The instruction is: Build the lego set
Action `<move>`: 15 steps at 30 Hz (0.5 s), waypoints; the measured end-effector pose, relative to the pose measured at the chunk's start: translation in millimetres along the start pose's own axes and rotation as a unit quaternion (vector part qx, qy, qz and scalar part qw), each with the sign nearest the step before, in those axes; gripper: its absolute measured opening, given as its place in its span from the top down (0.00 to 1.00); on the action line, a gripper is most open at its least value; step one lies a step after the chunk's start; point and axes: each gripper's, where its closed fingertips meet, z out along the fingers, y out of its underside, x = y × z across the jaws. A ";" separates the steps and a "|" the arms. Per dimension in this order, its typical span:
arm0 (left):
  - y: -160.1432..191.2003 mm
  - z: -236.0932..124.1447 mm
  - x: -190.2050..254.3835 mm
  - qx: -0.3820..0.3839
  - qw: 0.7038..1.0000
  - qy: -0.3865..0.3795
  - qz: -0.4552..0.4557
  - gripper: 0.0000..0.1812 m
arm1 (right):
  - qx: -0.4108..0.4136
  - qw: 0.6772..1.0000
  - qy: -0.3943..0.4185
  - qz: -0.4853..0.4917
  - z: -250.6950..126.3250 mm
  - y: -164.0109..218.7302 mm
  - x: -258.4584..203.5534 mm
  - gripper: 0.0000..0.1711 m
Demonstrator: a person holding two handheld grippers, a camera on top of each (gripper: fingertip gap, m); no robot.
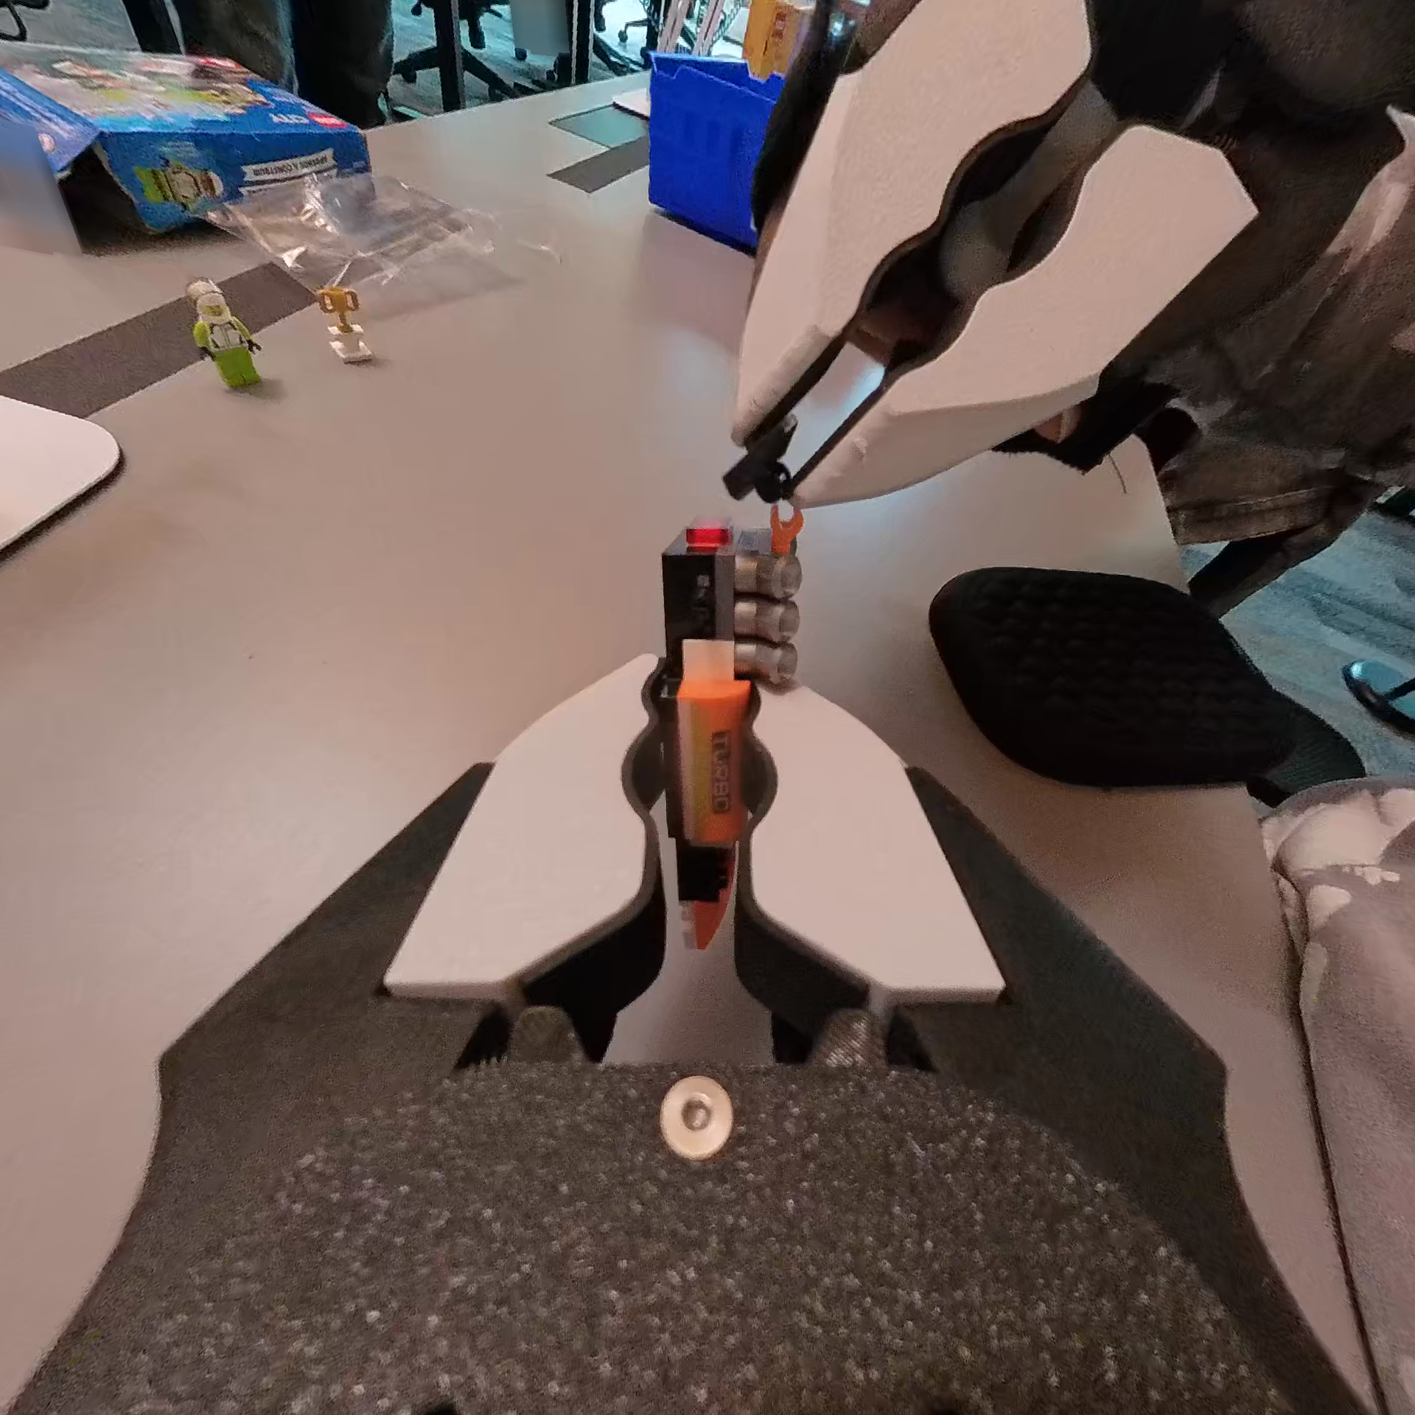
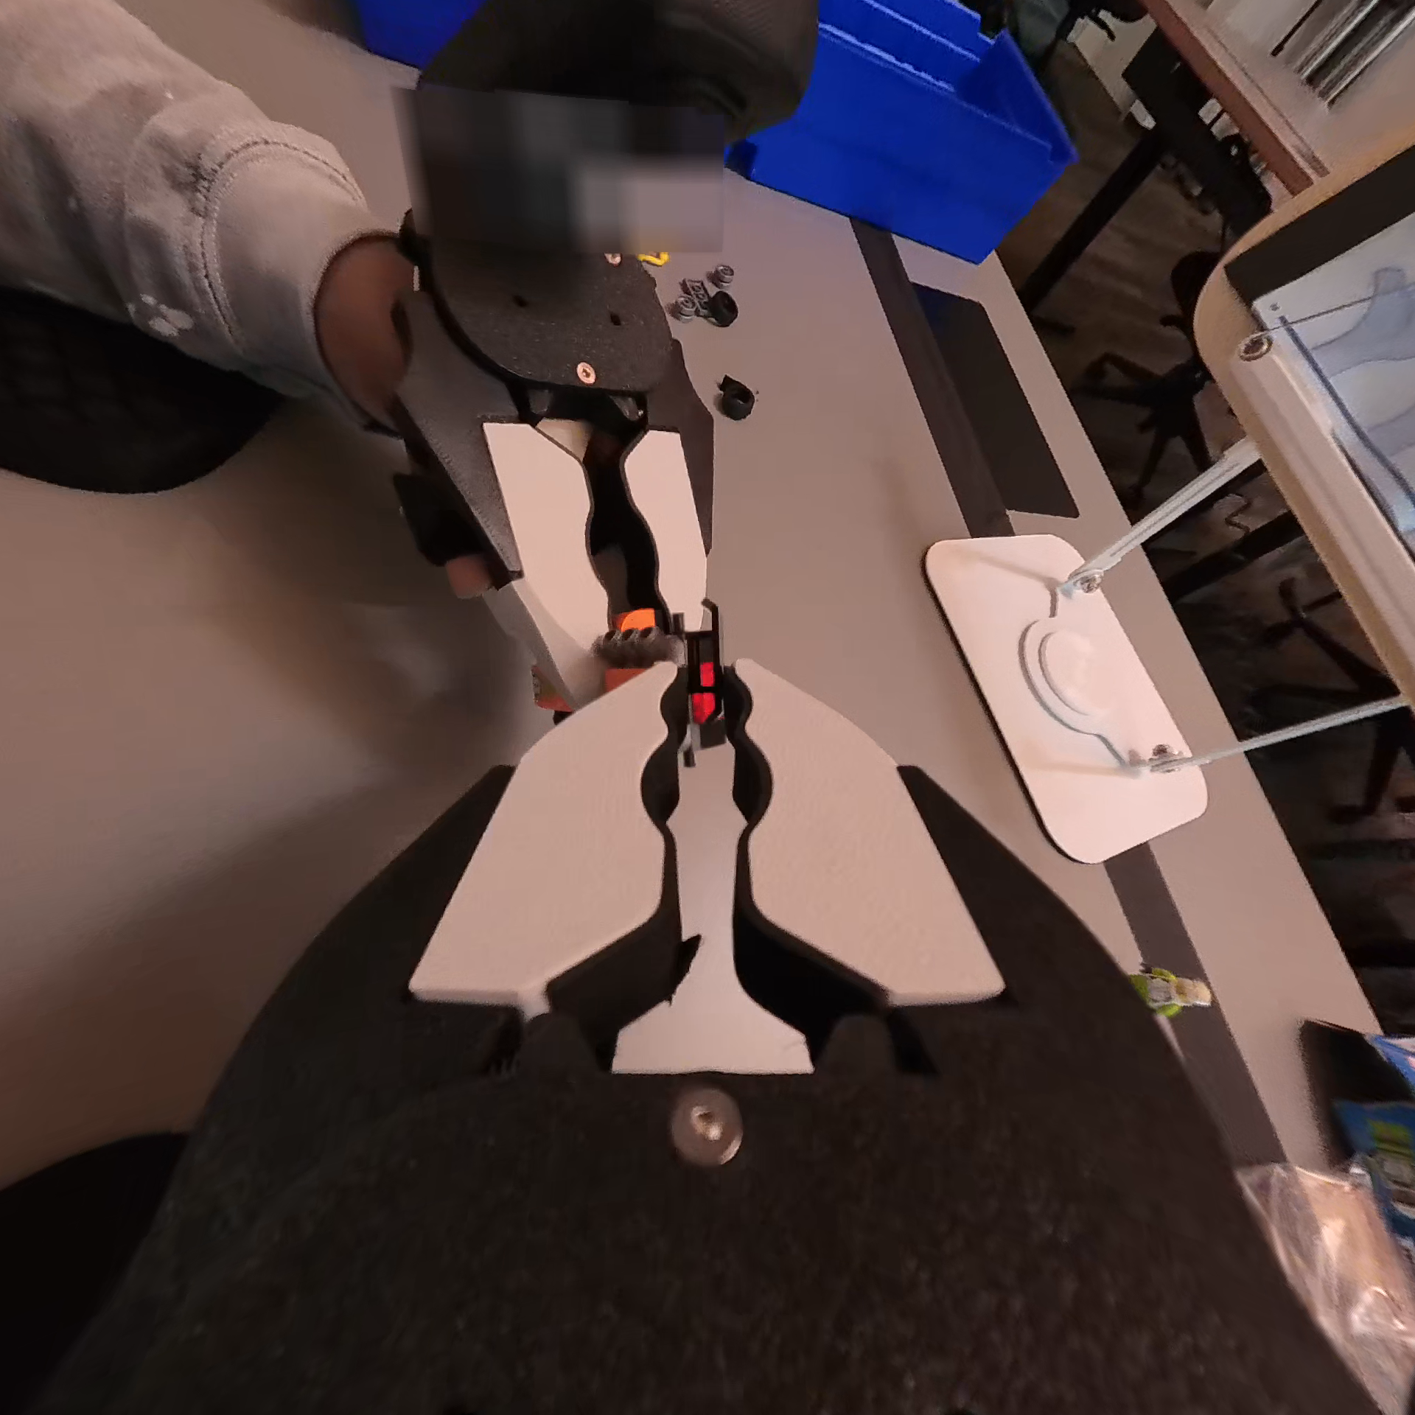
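We've got the left gripper (image 1: 708,735) with jaws pinched on the orange-and-black lego car body (image 1: 708,689), held above the table (image 1: 383,574) with its grey exhaust pipes (image 1: 766,612) sticking out past the jaw tips. Right gripper (image 1: 773,478) has jaws clamped on a small black piece (image 1: 758,471), just above the body's far end beside the orange clip (image 1: 785,528). Minifigure (image 1: 226,337) and gold trophy (image 1: 341,321) stand well off to the left of the left jaws.

Lego box (image 1: 176,130) cut off at left; loose parts (image 2: 708,295) indistinct.
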 end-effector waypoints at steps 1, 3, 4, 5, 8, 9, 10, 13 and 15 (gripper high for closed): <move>-0.8 -0.5 -0.1 0.002 1.000 0.002 -0.004 0.92 | -0.003 1.000 0.002 -0.005 -0.6 0.4 0.4 0.95; -2.4 -1.3 0.4 0.006 1.000 0.007 -0.011 0.92 | -0.008 1.000 0.003 -0.012 -1.7 1.6 -0.1 0.95; -2.1 -1.3 0.6 0.005 1.000 0.008 -0.013 0.92 | -0.010 1.000 0.005 -0.016 -2.4 1.8 -0.1 0.95; -2.3 -1.1 1.2 0.005 1.000 0.010 -0.014 0.92 | -0.012 1.000 0.006 -0.020 -3.1 1.8 -0.4 0.95; -2.1 -0.3 3.3 0.003 1.000 0.014 -0.016 0.92 | -0.021 0.999 0.008 -0.035 -3.6 2.4 -2.7 0.95; -1.7 -0.1 3.6 0.002 1.000 0.014 -0.016 0.92 | -0.025 0.999 0.009 -0.043 -3.6 2.9 -3.3 0.95; -1.3 -0.1 3.8 0.001 1.000 0.015 -0.016 0.92 | -0.028 0.998 0.011 -0.049 -3.5 3.1 -3.4 0.95; -1.0 -0.8 3.9 -0.001 1.000 0.016 -0.018 0.92 | -0.035 0.998 0.012 -0.057 -4.3 2.8 -3.5 0.95; -1.2 -0.9 5.1 -0.001 1.000 0.019 -0.018 0.92 | -0.037 0.998 0.010 -0.058 -5.0 2.4 -4.2 0.95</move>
